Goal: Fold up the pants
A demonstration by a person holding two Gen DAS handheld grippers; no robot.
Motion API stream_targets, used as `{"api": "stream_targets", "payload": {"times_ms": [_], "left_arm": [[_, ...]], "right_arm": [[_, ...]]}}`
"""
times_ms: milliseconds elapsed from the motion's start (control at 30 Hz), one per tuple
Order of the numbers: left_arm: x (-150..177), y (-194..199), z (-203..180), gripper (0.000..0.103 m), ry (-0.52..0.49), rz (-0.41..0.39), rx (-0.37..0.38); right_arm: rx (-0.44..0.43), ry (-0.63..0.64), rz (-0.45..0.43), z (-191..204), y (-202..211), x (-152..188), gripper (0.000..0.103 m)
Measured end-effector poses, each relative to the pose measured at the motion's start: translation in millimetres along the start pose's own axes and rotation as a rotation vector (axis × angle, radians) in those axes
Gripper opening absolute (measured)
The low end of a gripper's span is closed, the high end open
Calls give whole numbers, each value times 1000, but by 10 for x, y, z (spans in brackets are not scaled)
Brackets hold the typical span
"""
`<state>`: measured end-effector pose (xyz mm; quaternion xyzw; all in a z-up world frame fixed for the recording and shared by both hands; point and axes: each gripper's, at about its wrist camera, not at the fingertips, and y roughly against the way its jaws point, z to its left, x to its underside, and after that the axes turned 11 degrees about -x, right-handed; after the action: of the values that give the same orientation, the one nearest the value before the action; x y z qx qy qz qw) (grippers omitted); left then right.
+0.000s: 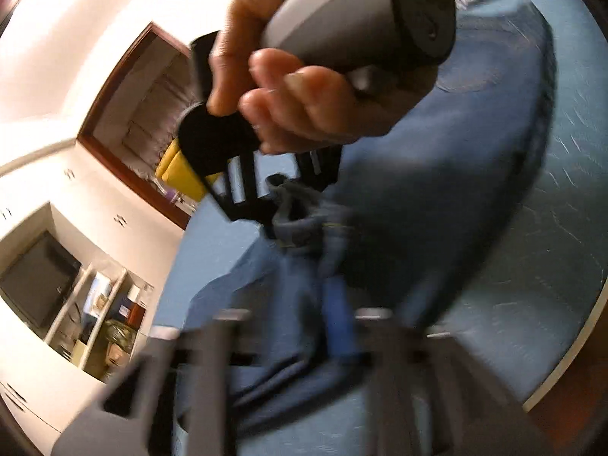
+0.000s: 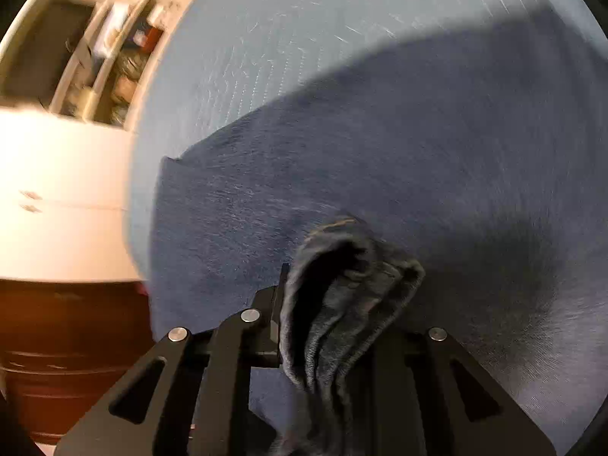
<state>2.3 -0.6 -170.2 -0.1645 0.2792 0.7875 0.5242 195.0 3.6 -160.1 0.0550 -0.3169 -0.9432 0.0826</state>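
The work surface is a light blue quilted bed cover [image 2: 266,57] with pale stitch lines. Beyond it stand white built-in cabinets [image 1: 45,174] with open shelves [image 1: 98,319], a dark flat screen [image 1: 34,277] and a brown wooden door frame [image 1: 125,76]; a yellow object [image 1: 178,167] shows through the doorway.

The dark blue denim pants [image 2: 380,144] lie spread across the cover, coarse in weave, with one straight edge and a square corner at left.

The right gripper [image 2: 342,304], of black slotted plates with silver pins, is clenched on a bunched denim fold with an orange-stitched hem. A bare hand [image 1: 273,87] grips its grey handle.

The left gripper [image 1: 300,323] is heavily blurred; its jaws stand apart, with denim in the gap but no visible pinch. Shelf contents are indistinct.
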Motion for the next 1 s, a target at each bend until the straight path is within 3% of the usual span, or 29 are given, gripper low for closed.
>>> {"api": "stream_targets", "payload": {"times_ms": [67, 100, 133, 233, 367, 433, 500, 533, 567, 633, 733, 1000], "left_arm": [[76, 61, -94, 66, -21, -19, -28], [107, 61, -132, 66, -31, -4, -38], [115, 49, -143, 66, -35, 6, -43], [104, 65, -142, 64, -47, 2, -53], [10, 44, -285, 63, -92, -22, -21], [-28, -6, -420, 52, -144, -11, 12], [-23, -110, -421, 36, -132, 12, 46], [-30, -137, -422, 35, -128, 22, 57], [-27, -152, -439, 35, -134, 23, 57], [-77, -162, -405, 34, -151, 15, 49], [-65, -72, -397, 44, -156, 4, 13], [1, 82, -416, 50, -150, 1, 20]], "right_arm": [[-42, 3, -6, -73, 28, 15, 22], [-53, 27, -5, -53, 37, 35, 30], [-65, 43, -4, -38, 51, 55, 45], [-74, 77, -28, 6, 192, 67, 74], [-38, 79, -42, -15, 231, -67, 75], [-14, 93, -37, -16, 363, -122, 69], [7, 98, -45, -7, 368, -139, 60], [24, 98, -46, 41, 305, -197, 54], [34, 101, -47, 13, 335, -191, 50], [45, 98, -46, 19, 334, -210, 30], [42, 73, -33, -50, 400, -208, 20], [63, 91, -32, 262, 578, -188, 15]]}}
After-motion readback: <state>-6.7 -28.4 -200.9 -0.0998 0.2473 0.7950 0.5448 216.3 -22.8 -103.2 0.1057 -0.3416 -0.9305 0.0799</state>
